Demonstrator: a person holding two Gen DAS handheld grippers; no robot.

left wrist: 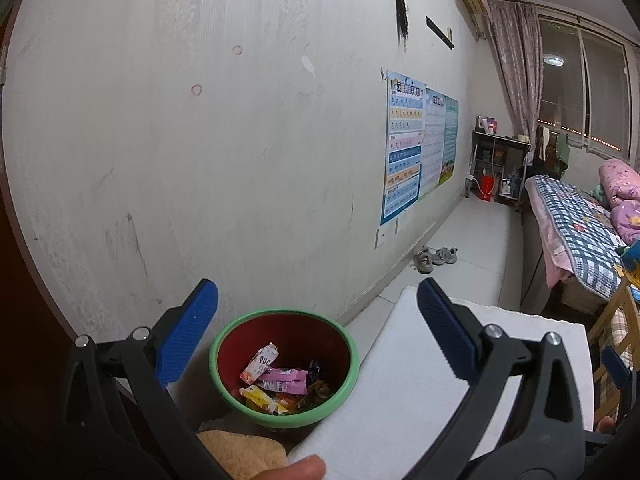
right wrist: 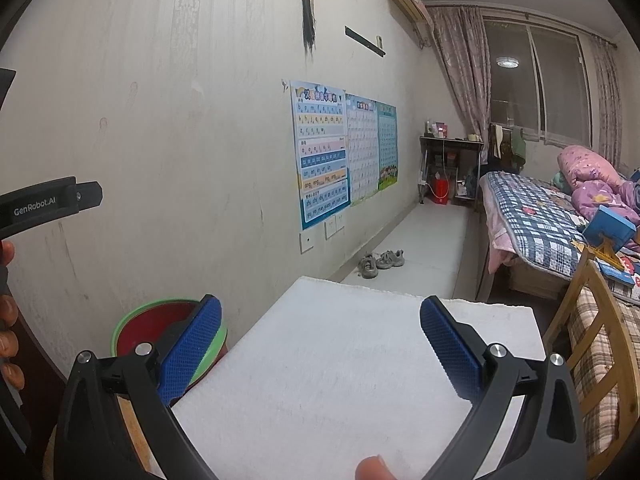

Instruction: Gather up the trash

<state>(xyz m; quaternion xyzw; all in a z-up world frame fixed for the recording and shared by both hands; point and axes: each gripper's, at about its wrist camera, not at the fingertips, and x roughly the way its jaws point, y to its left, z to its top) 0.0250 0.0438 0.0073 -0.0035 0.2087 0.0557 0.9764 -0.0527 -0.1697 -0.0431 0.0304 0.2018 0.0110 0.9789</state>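
With both the left claw and right claw held wide and empty, the wrappers in the bin are judged light, crinkly and slippery, best pinched at a flat edge.

Left claw: jaws spread wide, blue pads facing each other, nothing between them, pointing forward and slightly down. Fingertip visible at bottom edge of left wrist view. Right claw: jaws likewise wide apart, empty, held level. Fingertip at bottom edge of right wrist view. Left hand gripping handle at far left.
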